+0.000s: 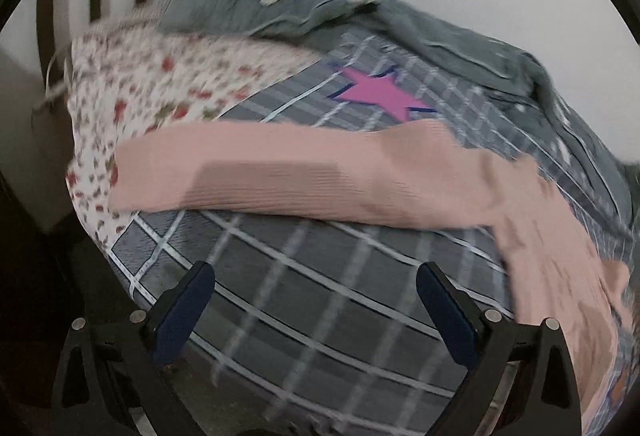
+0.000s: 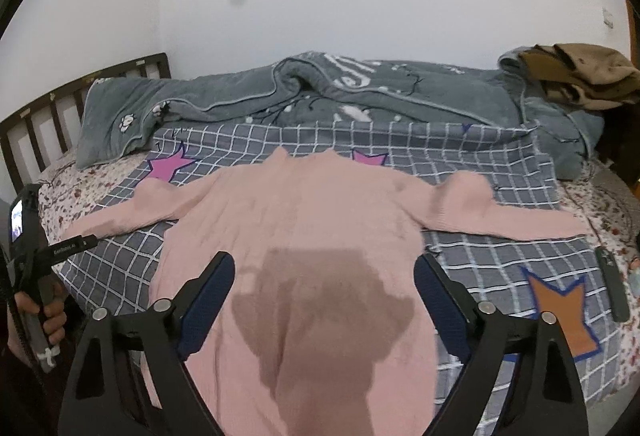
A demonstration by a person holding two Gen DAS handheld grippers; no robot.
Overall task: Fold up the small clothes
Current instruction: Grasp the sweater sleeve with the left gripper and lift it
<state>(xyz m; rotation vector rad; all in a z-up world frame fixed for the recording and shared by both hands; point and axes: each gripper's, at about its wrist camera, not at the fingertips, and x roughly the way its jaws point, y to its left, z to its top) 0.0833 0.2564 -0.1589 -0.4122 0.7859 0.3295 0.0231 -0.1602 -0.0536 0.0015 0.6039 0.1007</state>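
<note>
Right gripper point(image 2: 324, 300) wide open, holding nothing, hovering over the pink sweater point(image 2: 296, 220) body. Left gripper point(image 1: 316, 310) also wide open and empty, above the checked sheet point(image 1: 304, 276) near the bed's left edge, just short of the left sleeve point(image 1: 248, 176). Sweater lies flat mid-bed, collar toward the far edge and grey quilt point(image 2: 320, 92), hem toward the near edge; long axis of the spread runs sleeve to sleeve, left–right. Risk: soft knit plus loose sheet, so a deep pinch could grab both layers and drag the sweater askew.

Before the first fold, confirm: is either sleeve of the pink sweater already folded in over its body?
No. In the right wrist view the pink sweater lies flat with both sleeves spread outward on the checked blanket.
</note>
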